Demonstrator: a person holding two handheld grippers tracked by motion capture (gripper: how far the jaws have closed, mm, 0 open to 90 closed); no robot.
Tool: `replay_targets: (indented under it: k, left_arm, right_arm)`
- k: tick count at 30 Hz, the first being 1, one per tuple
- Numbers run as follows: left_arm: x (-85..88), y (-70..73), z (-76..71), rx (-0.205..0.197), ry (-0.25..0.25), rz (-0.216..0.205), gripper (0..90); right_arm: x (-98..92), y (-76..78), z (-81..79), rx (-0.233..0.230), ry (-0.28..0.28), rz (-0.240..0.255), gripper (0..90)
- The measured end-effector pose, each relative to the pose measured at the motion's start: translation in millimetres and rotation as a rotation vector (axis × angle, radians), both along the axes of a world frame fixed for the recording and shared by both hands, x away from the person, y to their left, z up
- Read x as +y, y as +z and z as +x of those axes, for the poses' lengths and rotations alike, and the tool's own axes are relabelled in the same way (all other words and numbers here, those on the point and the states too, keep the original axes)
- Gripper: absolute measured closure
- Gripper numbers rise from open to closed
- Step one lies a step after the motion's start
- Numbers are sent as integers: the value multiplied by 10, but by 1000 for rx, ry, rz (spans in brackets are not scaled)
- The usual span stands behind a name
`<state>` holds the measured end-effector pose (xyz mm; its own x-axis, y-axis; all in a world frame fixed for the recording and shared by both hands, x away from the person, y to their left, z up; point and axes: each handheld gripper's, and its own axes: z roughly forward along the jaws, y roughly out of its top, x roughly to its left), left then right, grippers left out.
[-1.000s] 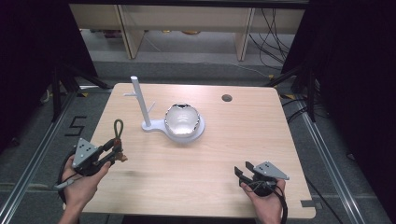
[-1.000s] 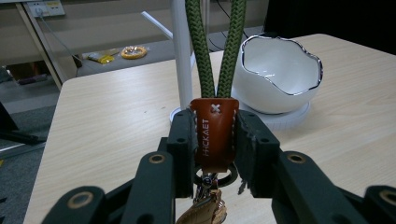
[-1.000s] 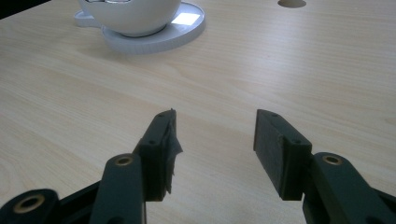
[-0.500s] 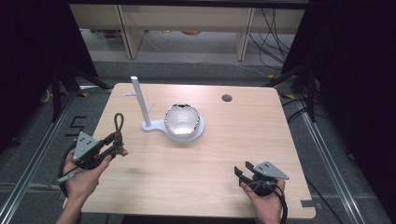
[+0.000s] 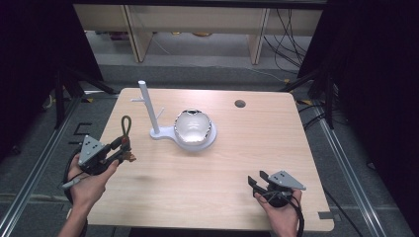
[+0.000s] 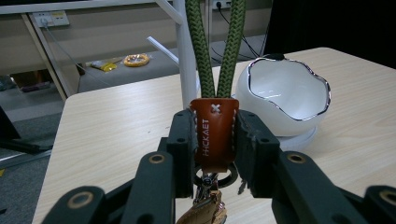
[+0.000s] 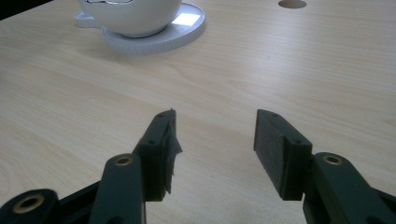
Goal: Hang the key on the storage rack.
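Overhead, the left gripper (image 5: 120,146) hangs at the left edge of the wooden table (image 5: 257,138); the right gripper (image 5: 258,182) sits near the front edge, with wide bare wood between them. Looking along the left gripper, its fingers (image 6: 184,140) are clenched on the brown leather tab (image 6: 214,135) of a green braided cord (image 6: 201,46), before a glossy white bowl (image 6: 285,100). Looking along the right gripper, its fingers (image 7: 161,149) stand apart over the smooth wood.

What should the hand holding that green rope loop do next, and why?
Probably carry it toward the white branched stand. The left gripper is clamped on the brown leather tab of the green rope keychain, loop upright and off the table, suited to hanging on a peg.
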<state>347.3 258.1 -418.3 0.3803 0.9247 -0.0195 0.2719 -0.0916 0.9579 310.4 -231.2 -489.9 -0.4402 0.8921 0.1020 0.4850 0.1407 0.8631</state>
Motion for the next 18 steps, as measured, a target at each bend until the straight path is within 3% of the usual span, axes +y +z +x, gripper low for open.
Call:
replay_targets:
  k: [4,6,9,18]
  left_arm:
    - [-3,17,20,-2,-1,-1,681]
    - [-9,39,26,1,5,3,681]
    - [-14,59,46,-4,4,4,681]
    - [-16,79,91,-6,8,4,681]
  right_arm:
    - [11,-13,8,-12,-20,-11,500]
    - [11,-4,-3,-4,-9,8,500]
    - [0,-12,12,-20,-7,-9,500]
    - [-1,-7,8,-17,5,8,499]
